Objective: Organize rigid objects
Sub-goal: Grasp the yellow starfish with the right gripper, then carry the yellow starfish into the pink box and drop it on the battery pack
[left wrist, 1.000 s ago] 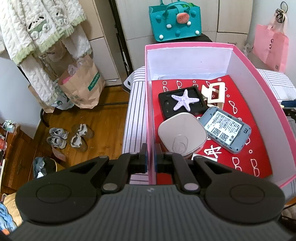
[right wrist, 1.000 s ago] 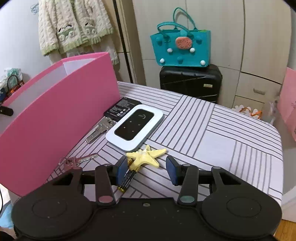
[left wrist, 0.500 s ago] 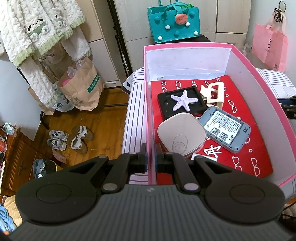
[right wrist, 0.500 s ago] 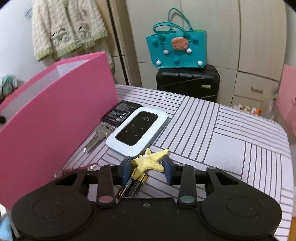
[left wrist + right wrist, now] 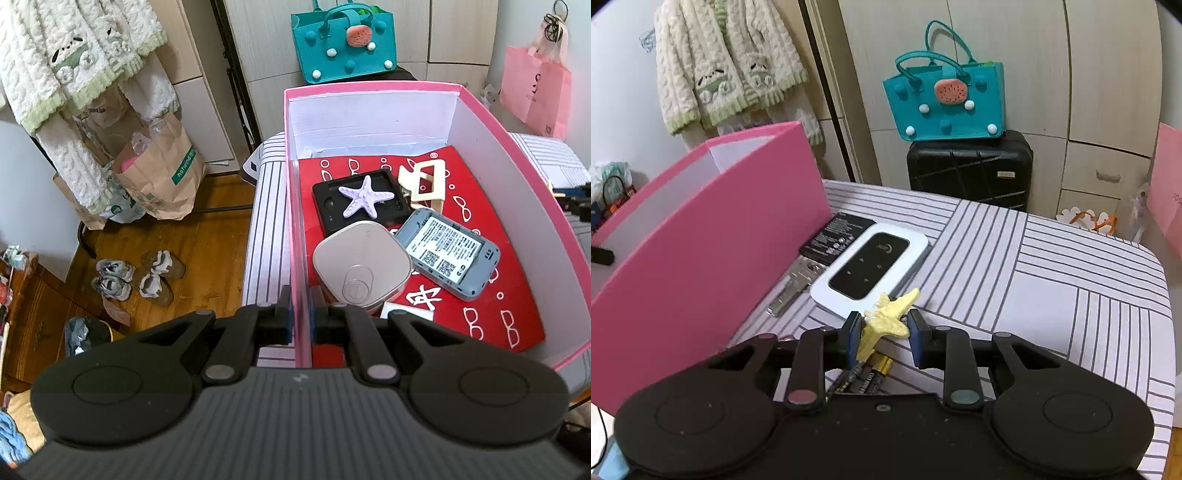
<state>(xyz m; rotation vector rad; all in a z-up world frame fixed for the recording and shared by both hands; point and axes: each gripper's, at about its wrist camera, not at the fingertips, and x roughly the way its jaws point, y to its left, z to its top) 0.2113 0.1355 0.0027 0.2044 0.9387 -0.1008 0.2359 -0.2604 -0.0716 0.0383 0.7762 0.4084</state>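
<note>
The left gripper (image 5: 300, 321) has its jaws clamped thin on the near wall of the pink box (image 5: 480, 122), which sits at the striped worktop's (image 5: 1052, 280) left edge. Only this view shows inside: a purple starfish (image 5: 364, 195), a rounded white case (image 5: 362, 269) and a grey router (image 5: 448, 253) on red lining. The right view alone shows the right gripper (image 5: 882, 332), jaws closing around a yellow starfish (image 5: 888, 319), the pads at its sides, beside a white router (image 5: 871, 269); bare stripes stretch rightward.
</note>
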